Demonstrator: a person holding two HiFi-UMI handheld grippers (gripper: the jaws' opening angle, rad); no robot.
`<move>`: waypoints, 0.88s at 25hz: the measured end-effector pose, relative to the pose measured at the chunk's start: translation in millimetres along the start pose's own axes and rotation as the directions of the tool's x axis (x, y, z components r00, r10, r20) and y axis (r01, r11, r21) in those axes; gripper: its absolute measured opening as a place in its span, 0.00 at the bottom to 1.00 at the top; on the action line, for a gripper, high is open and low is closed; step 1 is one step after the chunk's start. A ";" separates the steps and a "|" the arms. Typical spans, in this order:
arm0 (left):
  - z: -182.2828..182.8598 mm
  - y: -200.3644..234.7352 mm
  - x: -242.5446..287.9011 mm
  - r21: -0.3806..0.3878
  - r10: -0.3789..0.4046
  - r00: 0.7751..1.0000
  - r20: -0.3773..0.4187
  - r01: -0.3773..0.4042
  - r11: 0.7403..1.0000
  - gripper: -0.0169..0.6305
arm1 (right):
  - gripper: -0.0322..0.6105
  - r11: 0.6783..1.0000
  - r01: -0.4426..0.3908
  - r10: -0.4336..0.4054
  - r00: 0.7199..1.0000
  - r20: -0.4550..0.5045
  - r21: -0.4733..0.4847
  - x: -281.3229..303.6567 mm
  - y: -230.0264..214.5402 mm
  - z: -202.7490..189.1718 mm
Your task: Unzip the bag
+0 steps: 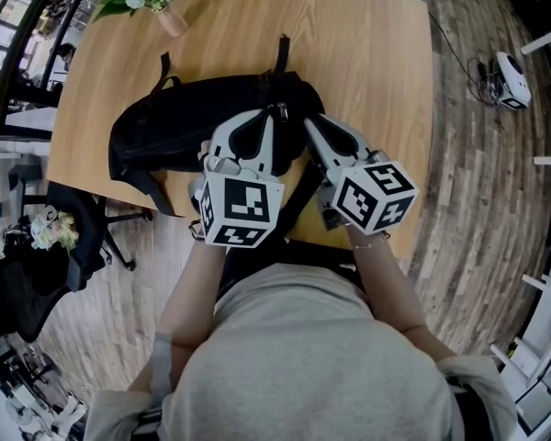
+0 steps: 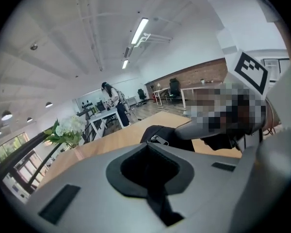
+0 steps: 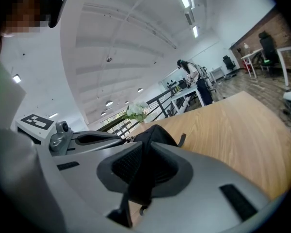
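- Closest to the head camera is my own grey shirt (image 1: pixel 312 356), with both forearms reaching out from it over the near edge of the wooden table (image 1: pixel 376 53).
- On that table lies the black backpack (image 1: pixel 184 141), its straps trailing toward the far edge. Both tools meet at its right-hand end.
- The right gripper (image 3: pixel 144 149) is clenched on a fold of the backpack's black fabric, which fills the seam between the pads and hangs out below them. I judge this to be the anchoring hold.
- The left gripper (image 2: pixel 149 152) has its jaws pressed together. A dark sliver runs down the seam, and I cannot tell whether it is part of the bag or only shadow.
- Just past its tip sits the metal zipper pull (image 2: pixel 155 139), near but apparently not caught.
- No view shows an opened mouth on the bag, so I judge the zip closed and the work barely begun. The pull has yet to be caught and run along its track.
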State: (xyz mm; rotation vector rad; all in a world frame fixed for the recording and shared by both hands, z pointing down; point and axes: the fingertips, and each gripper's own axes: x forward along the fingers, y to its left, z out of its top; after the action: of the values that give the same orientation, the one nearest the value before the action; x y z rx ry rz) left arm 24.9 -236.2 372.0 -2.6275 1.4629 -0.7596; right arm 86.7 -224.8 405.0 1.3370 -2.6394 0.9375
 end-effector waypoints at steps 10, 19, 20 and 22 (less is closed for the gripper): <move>-9.7 16.0 -9.1 -0.134 0.031 1.000 -0.004 -0.031 0.991 0.06 | 0.15 1.000 0.009 -0.009 1.000 0.003 -0.027 -0.8 -1.9 -0.2; -30.4 36.3 -27.0 -0.198 -0.022 1.000 0.014 0.024 0.980 0.06 | 0.15 0.990 0.126 -0.125 0.992 0.030 -0.067 -0.8 -5.3 0.1; -32.1 38.6 -29.1 -0.196 -0.029 0.999 0.017 0.031 0.980 0.06 | 0.15 0.987 0.146 -0.143 0.989 0.036 -0.068 -1.3 -5.9 0.5; -35.7 44.5 -33.9 -0.192 -0.041 0.999 0.021 0.044 0.980 0.06 | 0.15 0.981 0.182 -0.179 0.983 0.049 -0.062 -2.4 -7.0 0.6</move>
State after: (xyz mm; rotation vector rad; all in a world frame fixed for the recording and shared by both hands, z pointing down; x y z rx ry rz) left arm -40.5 -226.4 378.2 -2.8057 1.5545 -0.6261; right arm 93.6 -226.5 407.4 1.5656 -2.5013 0.8003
